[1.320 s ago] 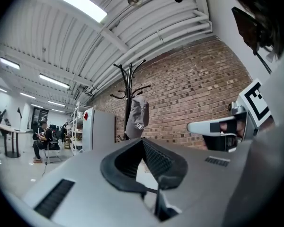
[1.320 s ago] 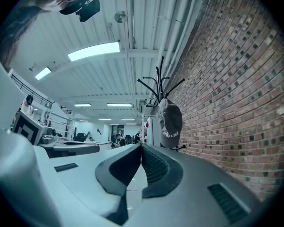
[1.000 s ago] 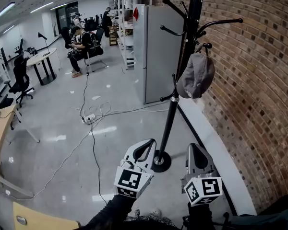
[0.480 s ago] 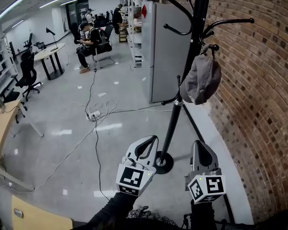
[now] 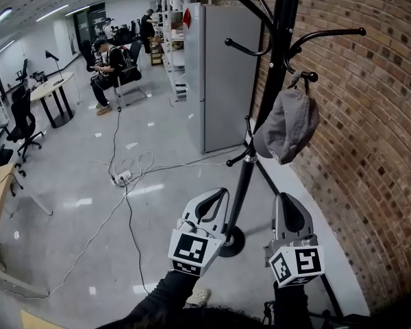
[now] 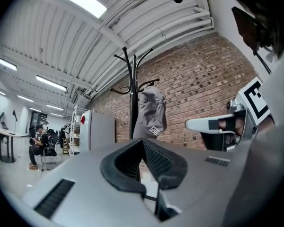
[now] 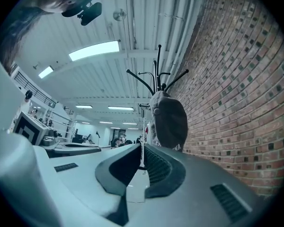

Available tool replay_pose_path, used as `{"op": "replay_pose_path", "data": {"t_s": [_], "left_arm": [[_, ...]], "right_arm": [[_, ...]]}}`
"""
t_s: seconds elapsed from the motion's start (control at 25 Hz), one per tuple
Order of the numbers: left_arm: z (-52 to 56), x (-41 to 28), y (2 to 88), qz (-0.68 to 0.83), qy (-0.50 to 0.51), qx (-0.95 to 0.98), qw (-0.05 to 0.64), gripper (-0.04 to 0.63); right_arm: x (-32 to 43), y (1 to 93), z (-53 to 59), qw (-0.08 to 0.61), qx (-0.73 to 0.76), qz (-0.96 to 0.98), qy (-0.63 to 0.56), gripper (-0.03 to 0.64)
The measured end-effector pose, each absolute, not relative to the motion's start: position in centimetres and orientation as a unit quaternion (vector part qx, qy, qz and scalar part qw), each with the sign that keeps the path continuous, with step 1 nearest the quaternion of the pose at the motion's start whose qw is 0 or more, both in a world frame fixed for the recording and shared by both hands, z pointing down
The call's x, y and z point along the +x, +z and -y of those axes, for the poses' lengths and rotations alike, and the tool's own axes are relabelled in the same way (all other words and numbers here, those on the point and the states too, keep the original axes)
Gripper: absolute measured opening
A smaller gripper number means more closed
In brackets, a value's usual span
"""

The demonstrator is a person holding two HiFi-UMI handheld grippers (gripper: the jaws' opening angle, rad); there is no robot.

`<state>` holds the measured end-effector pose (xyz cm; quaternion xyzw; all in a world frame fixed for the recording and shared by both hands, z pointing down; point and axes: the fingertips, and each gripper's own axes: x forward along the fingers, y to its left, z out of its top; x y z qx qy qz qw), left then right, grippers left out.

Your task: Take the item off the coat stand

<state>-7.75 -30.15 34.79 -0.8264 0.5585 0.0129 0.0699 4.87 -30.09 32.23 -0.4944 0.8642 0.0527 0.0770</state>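
A grey cap (image 5: 288, 123) hangs from a right-hand hook of the black coat stand (image 5: 274, 53), close to the brick wall. In the left gripper view the cap (image 6: 150, 112) hangs beside the stand's pole (image 6: 131, 98); in the right gripper view the cap (image 7: 169, 119) shows straight ahead above the jaws. My left gripper (image 5: 215, 199) is low at the left of the pole, shut and empty. My right gripper (image 5: 285, 204) is low at the right, below the cap, shut with nothing in it. Both stand well short of the cap.
The stand's round base (image 5: 231, 240) rests on the grey floor between the grippers. A grey cabinet (image 5: 222, 67) stands behind the pole. Cables and a power strip (image 5: 118, 179) lie on the floor at left. People sit at the far left by a round table (image 5: 49, 88).
The view has shifted closer to the stand and the cap sits slightly higher and more to the right. Both grippers stay low and shut, edging a little forward.
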Motion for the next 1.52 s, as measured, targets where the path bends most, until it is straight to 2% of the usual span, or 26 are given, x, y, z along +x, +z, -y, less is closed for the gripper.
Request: {"op": "replay_pose_path", "data": {"t_s": [0.2, 0.32, 0.4, 0.52, 0.88, 1.12, 1.16, 1.24, 1.28, 1.52], "left_arm": [[32.5, -8.5, 34.8, -0.538, 0.017, -0.84, 0.068, 0.009], [33.5, -8.8, 34.8, -0.527, 0.017, -0.847, 0.066, 0.009], [34.0, -9.0, 34.8, -0.523, 0.016, -0.85, 0.067, 0.009], [34.7, -9.6, 34.8, -0.522, 0.016, -0.85, 0.068, 0.009], [35.3, -11.3, 35.2, -0.527, 0.015, -0.847, 0.061, 0.009], [35.5, -12.0, 35.8, -0.534, 0.013, -0.843, 0.054, 0.009], [35.5, -12.0, 35.8, -0.535, 0.014, -0.843, 0.053, 0.009], [35.6, -12.0, 35.7, -0.536, 0.015, -0.842, 0.054, 0.009], [35.7, -12.0, 35.7, -0.536, 0.015, -0.842, 0.054, 0.009], [35.7, -11.5, 35.7, -0.534, 0.019, -0.844, 0.052, 0.009]], "right_arm": [[4.3, 30.4, 31.8, 0.078, -0.528, -0.841, 0.095, 0.018], [4.2, 28.8, 33.0, 0.088, -0.536, -0.833, 0.103, 0.198], [4.3, 27.8, 33.9, 0.081, -0.546, -0.825, 0.119, 0.235], [4.4, 26.4, 35.5, 0.077, -0.558, -0.815, 0.136, 0.25], [4.2, 23.7, 40.0, 0.049, -0.588, -0.788, 0.175, 0.25], [5.1, 24.3, 42.1, 0.035, -0.601, -0.784, 0.153, 0.245], [5.4, 24.3, 42.1, 0.034, -0.606, -0.78, 0.153, 0.229], [5.9, 24.1, 42.1, 0.035, -0.614, -0.773, 0.158, 0.08], [6.1, 23.8, 42.0, 0.036, -0.615, -0.771, 0.161, 0.056], [6.8, 21.6, 40.4, 0.073, -0.608, -0.77, 0.179, 0.028]]}}
